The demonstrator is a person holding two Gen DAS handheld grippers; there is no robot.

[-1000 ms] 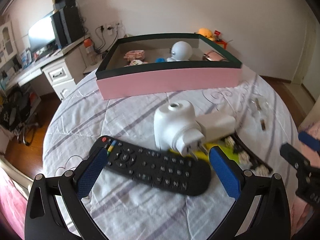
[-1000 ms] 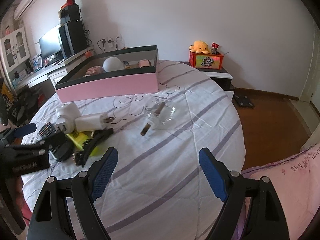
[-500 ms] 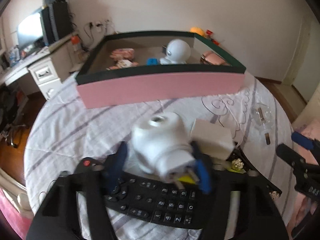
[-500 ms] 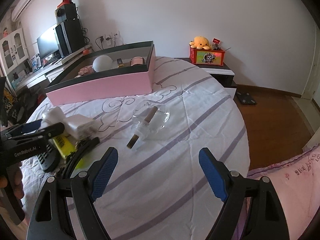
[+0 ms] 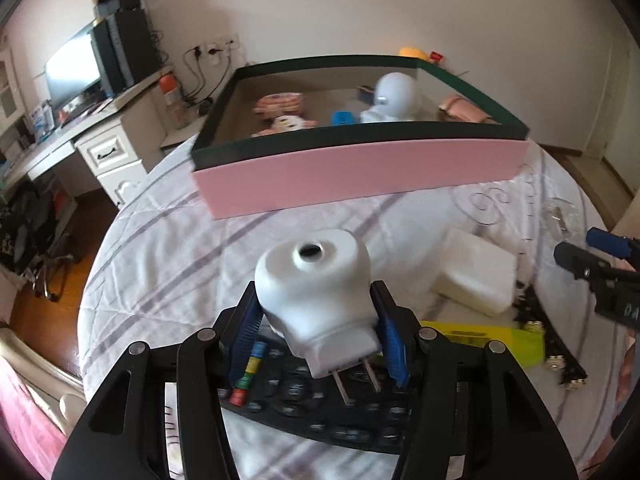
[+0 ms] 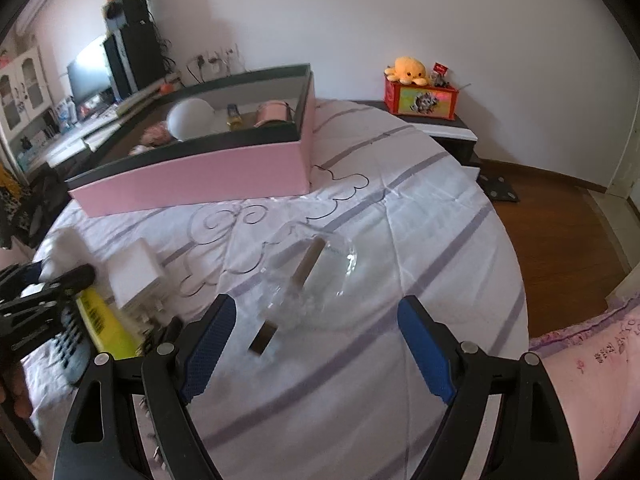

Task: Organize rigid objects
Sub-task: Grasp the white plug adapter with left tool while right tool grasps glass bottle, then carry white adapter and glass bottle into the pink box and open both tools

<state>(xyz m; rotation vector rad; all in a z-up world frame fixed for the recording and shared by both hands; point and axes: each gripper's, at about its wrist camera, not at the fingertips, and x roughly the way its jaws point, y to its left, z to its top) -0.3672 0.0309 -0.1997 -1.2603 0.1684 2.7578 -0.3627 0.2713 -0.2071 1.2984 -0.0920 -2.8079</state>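
My left gripper (image 5: 318, 336) is shut on a white plug-in device (image 5: 316, 280), its blue pads pressing both sides and the metal prongs pointing back at me. Under it lies a black remote control (image 5: 320, 412). Beyond stands the pink box (image 5: 360, 172) with a dark green rim, holding a white round camera (image 5: 396, 94) and other small things. My right gripper (image 6: 316, 348) stands open over a clear glass bulb (image 6: 308, 280) on the bedspread, apart from it. The left gripper (image 6: 44, 300) shows at that view's left edge.
A white power adapter (image 5: 472, 276), a yellow-green pack (image 5: 492, 340) and black hair clips (image 5: 560, 356) lie right of the remote. A desk (image 5: 80, 140) with a monitor stands at the left. A red box with a yellow plush (image 6: 420, 96) sits by the wall.
My left gripper went from wide open to shut on the white plug-in device and moved toward the pink box. My right gripper slid closer to the glass bulb.
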